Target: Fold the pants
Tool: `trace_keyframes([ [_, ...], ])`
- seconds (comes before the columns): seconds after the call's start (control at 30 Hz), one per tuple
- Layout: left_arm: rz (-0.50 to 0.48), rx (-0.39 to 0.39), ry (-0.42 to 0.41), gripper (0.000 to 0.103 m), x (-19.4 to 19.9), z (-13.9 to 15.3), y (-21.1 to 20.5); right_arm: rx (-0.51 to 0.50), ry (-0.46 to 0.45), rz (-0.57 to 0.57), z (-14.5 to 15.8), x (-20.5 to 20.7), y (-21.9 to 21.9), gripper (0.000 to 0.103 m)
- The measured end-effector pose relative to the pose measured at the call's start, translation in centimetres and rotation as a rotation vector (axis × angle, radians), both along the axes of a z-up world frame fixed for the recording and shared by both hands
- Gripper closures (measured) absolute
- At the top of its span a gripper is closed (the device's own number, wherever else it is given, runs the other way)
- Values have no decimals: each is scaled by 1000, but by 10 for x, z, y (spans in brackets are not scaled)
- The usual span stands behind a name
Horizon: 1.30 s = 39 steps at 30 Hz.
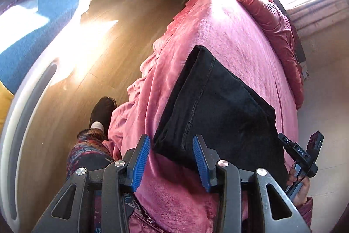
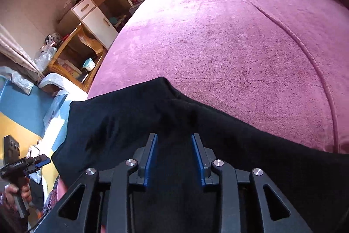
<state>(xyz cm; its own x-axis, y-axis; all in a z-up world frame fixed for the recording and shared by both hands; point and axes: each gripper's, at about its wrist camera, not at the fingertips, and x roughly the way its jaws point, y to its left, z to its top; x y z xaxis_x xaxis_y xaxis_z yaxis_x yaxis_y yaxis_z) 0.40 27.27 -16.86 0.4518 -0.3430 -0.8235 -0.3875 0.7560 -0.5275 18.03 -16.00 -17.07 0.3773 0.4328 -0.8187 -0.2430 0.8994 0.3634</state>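
Black pants (image 1: pixel 218 106) lie folded into a flat dark packet on the pink blanket (image 1: pixel 229 36) of a bed, close to its near edge. In the left wrist view my left gripper (image 1: pixel 172 158) hovers open over the blanket at the near corner of the pants, with nothing pinched between its blue pads. My right gripper (image 1: pixel 301 142) shows at the pants' right side, held in a hand. In the right wrist view the right gripper (image 2: pixel 174 156) stands open just above the black pants (image 2: pixel 135 123); its pads do not press the cloth. The left gripper (image 2: pixel 43 161) is off to the left, beyond the bed edge.
A rumpled red duvet (image 1: pixel 277 23) lies along the far side of the bed. Wooden floor (image 1: pixel 122 10) runs along the bed's left, with a blue-and-white padded piece (image 1: pixel 32 36). A person's patterned trouser leg and dark slipper (image 1: pixel 102 110) stand by the bed. A wooden cabinet (image 2: pixel 91 21) is at the wall.
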Motion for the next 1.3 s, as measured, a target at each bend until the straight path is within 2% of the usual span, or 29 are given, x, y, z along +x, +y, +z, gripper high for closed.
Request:
trace_keyframes([
  [0.07,13,-32,6,63,0,-6,0,13,-1,34,4,-18,2,66],
  [0.23,21,-47,6,73,2,-12,-4,10,21,114,-2,-63,4,63],
  [0.3,18,-26,-23,95,2,-8,-7,-7,37,113,-9,-76,-3,63],
  [0.33,19,-13,-46,95,1,-3,-9,-13,53,101,-13,-82,-7,63],
  [0.4,-5,-21,-94,96,-1,11,-13,-22,78,91,-21,-91,-15,63],
  [0.43,-17,8,-92,96,-2,16,-15,-27,87,89,-24,-98,-19,63],
  [0.53,-65,129,8,97,1,2,-19,-75,127,74,-41,-109,-29,63],
  [0.6,-65,118,84,96,5,-21,-19,-81,141,53,-50,-114,-36,63],
  [0.63,-58,123,95,96,6,-27,-19,-62,135,42,-51,-115,-39,63],
  [0.73,-63,166,98,94,7,-24,-25,-31,140,10,-56,-114,-45,63],
  [0.77,-62,187,98,90,8,-20,-26,-27,141,5,-58,-114,-46,63],
  [0.8,-47,209,97,78,7,-15,-25,-28,136,6,-59,-114,-46,63],
  [0.83,-28,227,90,75,6,-8,-23,-28,133,6,-59,-114,-46,63],
  [0.93,16,275,2,75,1,19,-24,-8,131,-8,-58,-115,-50,63],
  [1.0,-22,255,-84,74,4,36,-37,3,131,-24,-55,-118,-57,63],
  [1.07,-100,221,-137,72,13,45,-61,15,115,-58,-47,-121,-66,63],
  [1.17,-257,208,-166,72,29,45,-109,35,94,-123,-34,-130,-88,63],
  [1.23,-360,194,-171,72,38,40,-145,93,90,-224,-25,-139,-124,63],
  [1.3,-455,183,-162,72,44,33,-179,108,74,-335,-18,-153,-161,63],
])
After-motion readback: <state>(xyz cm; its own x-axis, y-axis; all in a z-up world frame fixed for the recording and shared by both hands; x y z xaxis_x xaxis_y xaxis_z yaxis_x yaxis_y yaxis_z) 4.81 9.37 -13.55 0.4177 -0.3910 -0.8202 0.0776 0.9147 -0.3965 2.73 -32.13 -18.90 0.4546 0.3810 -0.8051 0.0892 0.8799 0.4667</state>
